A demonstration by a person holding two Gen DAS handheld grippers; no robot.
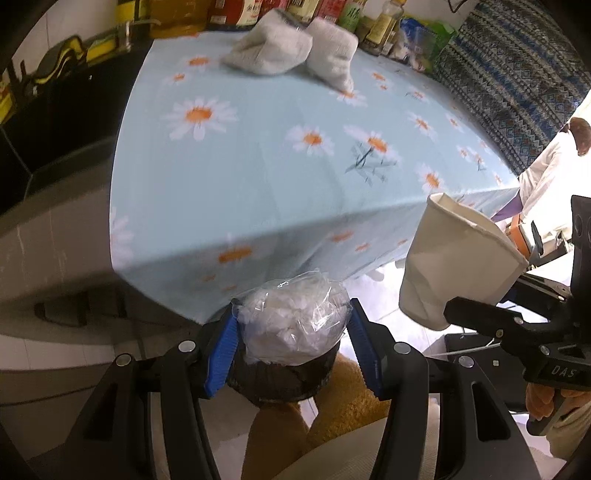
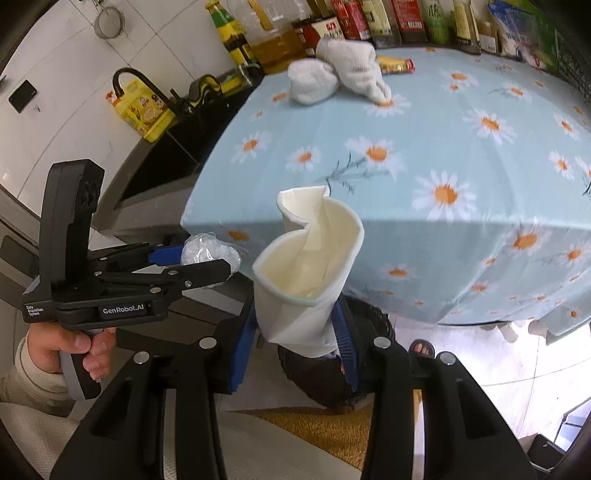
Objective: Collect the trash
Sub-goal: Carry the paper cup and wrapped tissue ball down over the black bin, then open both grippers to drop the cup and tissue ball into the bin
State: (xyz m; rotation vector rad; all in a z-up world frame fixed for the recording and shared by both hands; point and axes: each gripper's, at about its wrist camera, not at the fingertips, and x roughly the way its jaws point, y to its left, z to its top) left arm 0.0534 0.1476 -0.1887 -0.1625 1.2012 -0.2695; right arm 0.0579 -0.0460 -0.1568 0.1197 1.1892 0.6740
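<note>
My left gripper (image 1: 293, 326) is shut on a clear plastic bag of crumpled white paper (image 1: 295, 321), its blue pads pressing both sides. A dark round bin (image 1: 280, 382) sits on the floor right under it. My right gripper (image 2: 299, 332) is shut on the lower part of a crushed white paper cup (image 2: 306, 266), mouth up, over the same bin (image 2: 373, 325). The left wrist view shows that cup (image 1: 458, 258) at the right, beside the table's front edge. The right wrist view shows the left gripper (image 2: 218, 271) at the left with the bag (image 2: 208, 251).
A table with a blue daisy cloth (image 1: 277, 166) fills the space ahead; its front edge hangs close above the bin. Two white cloths (image 2: 340, 70) lie at its back, before a row of bottles (image 2: 369, 22). A dark counter (image 2: 173, 147) stands left. A sandalled foot (image 2: 423, 347) is by the bin.
</note>
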